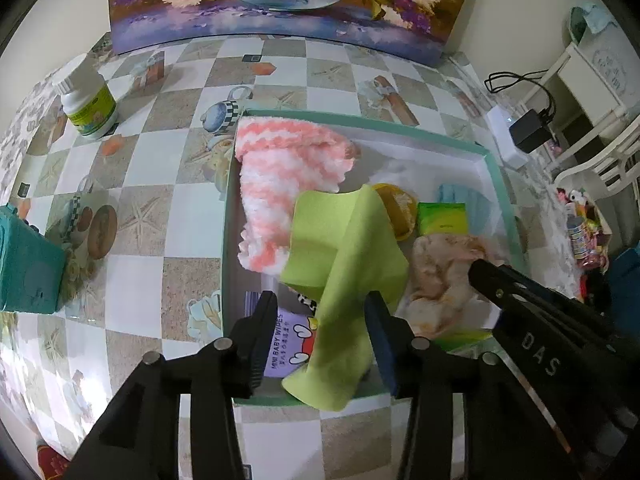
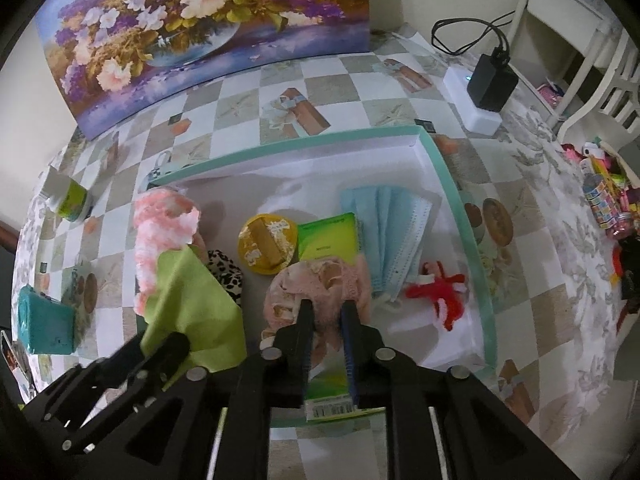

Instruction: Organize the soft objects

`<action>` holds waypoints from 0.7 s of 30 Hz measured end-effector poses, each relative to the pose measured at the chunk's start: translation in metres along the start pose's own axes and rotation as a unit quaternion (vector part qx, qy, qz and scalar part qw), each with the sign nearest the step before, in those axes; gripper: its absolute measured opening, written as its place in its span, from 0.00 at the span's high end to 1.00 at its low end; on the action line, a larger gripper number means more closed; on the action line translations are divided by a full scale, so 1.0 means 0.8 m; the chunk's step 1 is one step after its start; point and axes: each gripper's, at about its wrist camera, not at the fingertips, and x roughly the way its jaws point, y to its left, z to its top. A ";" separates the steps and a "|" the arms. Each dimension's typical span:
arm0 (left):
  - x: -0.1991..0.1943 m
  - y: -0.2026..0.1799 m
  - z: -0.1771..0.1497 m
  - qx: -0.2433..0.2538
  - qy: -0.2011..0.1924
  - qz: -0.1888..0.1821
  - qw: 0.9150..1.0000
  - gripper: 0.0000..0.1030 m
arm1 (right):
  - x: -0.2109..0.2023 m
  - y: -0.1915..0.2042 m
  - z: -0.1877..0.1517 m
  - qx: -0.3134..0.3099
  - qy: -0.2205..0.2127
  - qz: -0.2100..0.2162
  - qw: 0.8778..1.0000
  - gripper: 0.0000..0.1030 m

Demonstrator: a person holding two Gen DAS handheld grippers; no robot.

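While most soft things already lie in the tray [image 2: 460, 184] | my left gripper [image 1: 320, 340] jaws stand apart, green cloth [image 1: 344, 264] loose between | right gripper [image 2: 326, 320] jaws narrowly parted around pink plush [image 2: 320, 280] | tidying remains.

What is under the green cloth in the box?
The green cloth drapes over a purple baby wipes pack and a leopard-print item, beside the pink towel. Whatever lies beneath its middle is hidden.

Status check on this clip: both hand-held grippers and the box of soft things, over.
Left hand-held gripper open, green cloth loose between its jaws. Right hand-held gripper barely parted around pink fluffy cloth. Both cloths inside teal-rimmed box. Nothing blocking.
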 end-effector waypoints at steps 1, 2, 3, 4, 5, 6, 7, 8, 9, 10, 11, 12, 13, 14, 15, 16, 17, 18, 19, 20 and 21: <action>-0.003 0.000 0.000 0.001 -0.001 -0.001 1.000 0.55 | -0.003 -0.001 0.001 0.000 -0.003 -0.001 1.000 0.75; -0.007 0.000 0.000 0.001 -0.001 -0.001 1.000 0.54 | -0.005 -0.001 0.001 0.000 -0.005 -0.002 1.000 0.74; -0.010 0.001 0.000 0.000 -0.002 -0.001 1.000 0.52 | -0.009 -0.002 0.002 -0.001 -0.010 -0.004 1.000 0.74; -0.015 0.004 0.000 -0.004 -0.003 -0.002 1.000 0.51 | -0.011 -0.001 0.003 -0.001 -0.013 -0.006 1.000 0.71; -0.019 0.006 0.000 -0.008 -0.004 -0.005 1.000 0.49 | -0.015 -0.002 0.003 -0.001 -0.018 -0.008 1.000 0.69; -0.024 0.010 0.000 -0.014 -0.008 -0.007 1.000 0.48 | -0.017 -0.002 0.004 0.000 -0.021 -0.010 1.000 0.62; -0.026 0.013 0.000 -0.016 -0.010 -0.007 1.000 0.47 | -0.019 -0.001 0.004 0.000 -0.024 -0.012 1.000 0.59; -0.032 0.019 0.000 -0.024 -0.014 -0.003 1.000 0.45 | -0.021 -0.001 0.003 0.000 -0.026 -0.012 1.000 0.59; -0.035 0.024 0.000 -0.030 -0.017 0.002 0.999 0.41 | -0.022 0.000 0.003 -0.001 -0.026 -0.012 1.000 0.59; -0.037 0.030 0.001 -0.037 -0.019 0.009 0.999 0.39 | -0.023 0.003 0.002 -0.003 -0.026 -0.012 1.000 0.59; -0.040 0.037 0.002 -0.046 -0.023 0.017 0.999 0.37 | -0.022 0.004 0.001 -0.005 -0.025 -0.011 1.000 0.59; -0.041 0.043 0.002 -0.052 -0.026 0.022 0.998 0.36 | -0.022 0.008 -0.001 -0.009 -0.023 -0.008 1.000 0.59; -0.043 0.050 0.002 -0.061 -0.032 0.029 0.997 0.33 | -0.021 0.010 -0.003 -0.011 -0.022 -0.007 1.000 0.56; -0.045 0.060 0.001 -0.071 -0.039 0.038 0.996 0.29 | -0.021 0.013 -0.004 -0.013 -0.022 -0.005 1.000 0.52; -0.046 0.071 -0.001 -0.083 -0.043 0.049 0.994 0.22 | -0.022 0.016 -0.005 -0.015 -0.023 -0.003 1.000 0.41; -0.047 0.080 -0.003 -0.093 -0.045 0.058 0.993 0.20 | -0.024 0.019 -0.006 -0.016 -0.026 -0.002 1.000 0.33; -0.047 0.089 -0.004 -0.102 -0.045 0.064 0.992 0.18 | -0.025 0.021 -0.007 -0.018 -0.028 -0.002 0.999 0.32; -0.048 0.096 -0.005 -0.109 -0.045 0.067 0.991 0.16 | -0.027 0.025 -0.009 -0.022 -0.032 -0.001 0.999 0.30; -0.049 0.106 -0.007 -0.119 -0.045 0.071 0.989 0.14 | -0.029 0.028 -0.010 -0.025 -0.035 0.000 0.999 0.25; -0.050 0.116 -0.010 -0.130 -0.046 0.074 0.988 0.11 | -0.030 0.030 -0.011 -0.027 -0.036 0.000 0.999 0.21; -0.051 0.123 -0.012 -0.138 -0.047 0.076 0.986 0.07 | -0.031 0.034 -0.014 -0.031 -0.038 0.000 0.999 0.15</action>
